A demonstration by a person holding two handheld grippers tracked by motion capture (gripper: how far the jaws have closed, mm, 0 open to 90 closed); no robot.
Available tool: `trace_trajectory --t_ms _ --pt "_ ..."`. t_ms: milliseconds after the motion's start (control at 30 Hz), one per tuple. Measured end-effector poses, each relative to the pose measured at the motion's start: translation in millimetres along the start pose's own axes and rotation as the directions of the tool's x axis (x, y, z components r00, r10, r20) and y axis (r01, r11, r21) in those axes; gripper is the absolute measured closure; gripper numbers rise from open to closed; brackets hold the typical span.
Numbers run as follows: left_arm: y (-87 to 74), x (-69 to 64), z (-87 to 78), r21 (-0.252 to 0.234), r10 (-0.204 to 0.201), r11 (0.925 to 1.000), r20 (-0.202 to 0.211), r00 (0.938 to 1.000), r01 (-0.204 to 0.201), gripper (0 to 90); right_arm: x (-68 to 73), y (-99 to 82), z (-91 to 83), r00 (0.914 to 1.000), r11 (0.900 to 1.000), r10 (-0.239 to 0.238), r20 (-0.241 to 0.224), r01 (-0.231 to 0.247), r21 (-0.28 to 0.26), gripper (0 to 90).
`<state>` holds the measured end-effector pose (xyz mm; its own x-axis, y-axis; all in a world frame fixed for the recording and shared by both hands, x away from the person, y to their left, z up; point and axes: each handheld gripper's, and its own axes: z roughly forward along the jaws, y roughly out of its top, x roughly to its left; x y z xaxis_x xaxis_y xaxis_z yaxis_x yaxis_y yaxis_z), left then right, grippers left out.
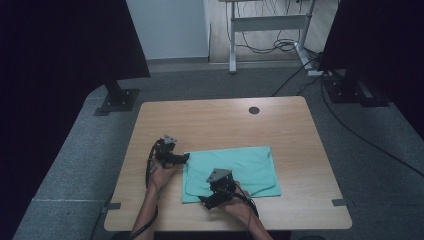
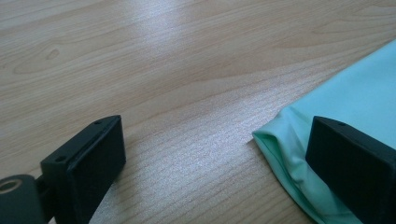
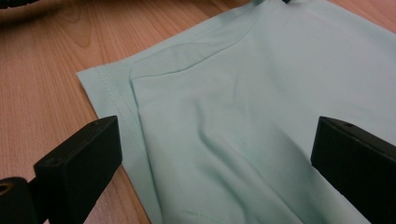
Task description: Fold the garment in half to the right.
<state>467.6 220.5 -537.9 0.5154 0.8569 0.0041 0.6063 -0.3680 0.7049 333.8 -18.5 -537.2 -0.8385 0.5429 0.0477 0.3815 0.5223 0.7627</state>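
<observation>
Looking early days: mint cloth (image 1: 235, 167) lies folded flat, near-middle of table (image 1: 220, 120). Left gripper (image 1: 185, 158) wide open at far-left corner, right gripper (image 1: 204, 202) wide open over near-left corner. Nothing grabbed yet, next fold probably pending.

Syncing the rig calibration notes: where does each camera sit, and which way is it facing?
High view: above the person's side, facing forward and down on the light wooden table; forearms, left claw, right claw.
Left claw view: rides the left claw, looking along its open jaws at the folded mint-green cloth corner.
Right claw view: rides the right claw, open jaws over the cloth.
All three share cloth and table.
</observation>
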Motion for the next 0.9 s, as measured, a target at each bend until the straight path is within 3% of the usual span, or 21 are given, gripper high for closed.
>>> trace_trajectory --t_ms 900 --pt "-0.4 -0.2 -0.2 -0.003 -0.002 1.0000 -0.002 1.0000 0.002 5.2 37.2 23.4 32.5 0.9936 0.9971 -0.076 -0.084 0.075 -0.009 11.1"
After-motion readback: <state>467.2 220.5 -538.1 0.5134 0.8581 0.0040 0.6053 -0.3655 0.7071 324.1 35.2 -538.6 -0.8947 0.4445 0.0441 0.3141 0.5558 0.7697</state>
